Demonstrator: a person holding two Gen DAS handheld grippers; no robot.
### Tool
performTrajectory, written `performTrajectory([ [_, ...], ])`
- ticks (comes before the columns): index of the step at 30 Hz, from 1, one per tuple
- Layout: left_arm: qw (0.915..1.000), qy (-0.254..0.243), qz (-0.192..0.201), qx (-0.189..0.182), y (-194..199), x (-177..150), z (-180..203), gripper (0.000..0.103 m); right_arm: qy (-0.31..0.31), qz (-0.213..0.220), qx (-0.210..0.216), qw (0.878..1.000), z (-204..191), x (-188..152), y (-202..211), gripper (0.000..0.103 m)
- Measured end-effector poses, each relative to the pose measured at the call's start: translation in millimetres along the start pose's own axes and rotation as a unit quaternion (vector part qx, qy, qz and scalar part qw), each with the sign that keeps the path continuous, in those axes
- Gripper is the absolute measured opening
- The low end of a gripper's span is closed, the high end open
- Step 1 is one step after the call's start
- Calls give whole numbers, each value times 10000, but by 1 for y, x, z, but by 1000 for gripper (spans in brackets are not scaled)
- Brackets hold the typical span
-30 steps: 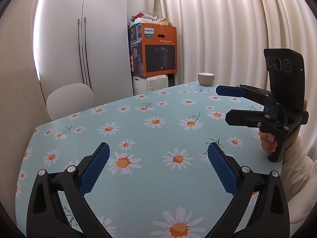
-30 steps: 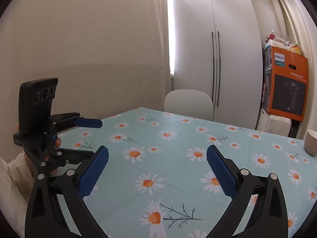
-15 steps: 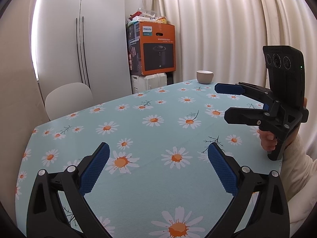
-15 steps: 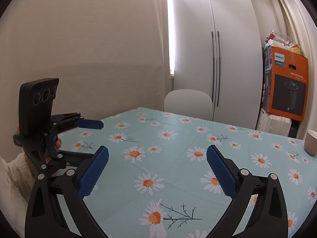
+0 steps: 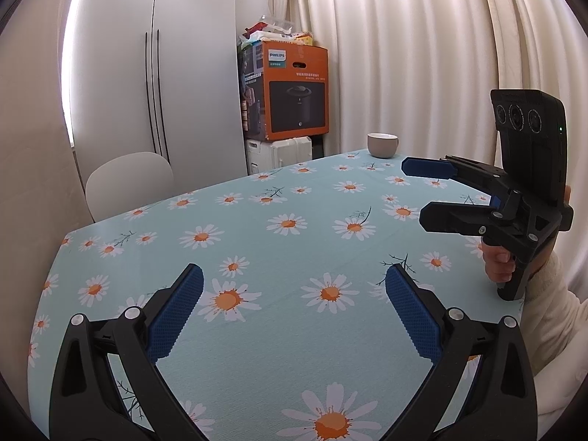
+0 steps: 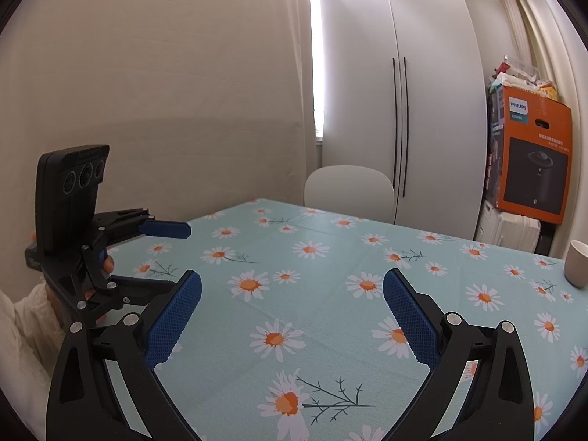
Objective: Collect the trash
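While hovering over daisy-print turquoise desk, am holding left gripper and right gripper empty, fingers spread wide. No trash showing anywhere; direction, axis, nearer hand undecidable. Only small white ceramic cup sitting at far edge, nearer right.

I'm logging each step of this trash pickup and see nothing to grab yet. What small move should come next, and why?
Probably pan both grippers to search. The left gripper and right gripper are open and empty over the daisy tablecloth, where only a cup stands at the far edge; no trash shows in either view.
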State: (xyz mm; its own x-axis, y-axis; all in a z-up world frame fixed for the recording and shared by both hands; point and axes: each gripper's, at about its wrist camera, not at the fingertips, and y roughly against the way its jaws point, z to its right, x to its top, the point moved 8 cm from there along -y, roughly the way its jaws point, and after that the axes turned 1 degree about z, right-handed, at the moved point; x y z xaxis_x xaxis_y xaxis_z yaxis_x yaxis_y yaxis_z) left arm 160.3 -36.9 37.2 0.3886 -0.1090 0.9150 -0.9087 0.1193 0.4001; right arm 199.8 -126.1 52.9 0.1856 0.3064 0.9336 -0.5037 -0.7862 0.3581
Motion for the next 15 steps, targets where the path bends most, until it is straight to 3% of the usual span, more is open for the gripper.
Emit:
performTrajectory([
  [15, 10000, 26, -18, 71, 0, 0, -2, 97, 1, -4, 1, 10000, 0, 0, 0, 95],
])
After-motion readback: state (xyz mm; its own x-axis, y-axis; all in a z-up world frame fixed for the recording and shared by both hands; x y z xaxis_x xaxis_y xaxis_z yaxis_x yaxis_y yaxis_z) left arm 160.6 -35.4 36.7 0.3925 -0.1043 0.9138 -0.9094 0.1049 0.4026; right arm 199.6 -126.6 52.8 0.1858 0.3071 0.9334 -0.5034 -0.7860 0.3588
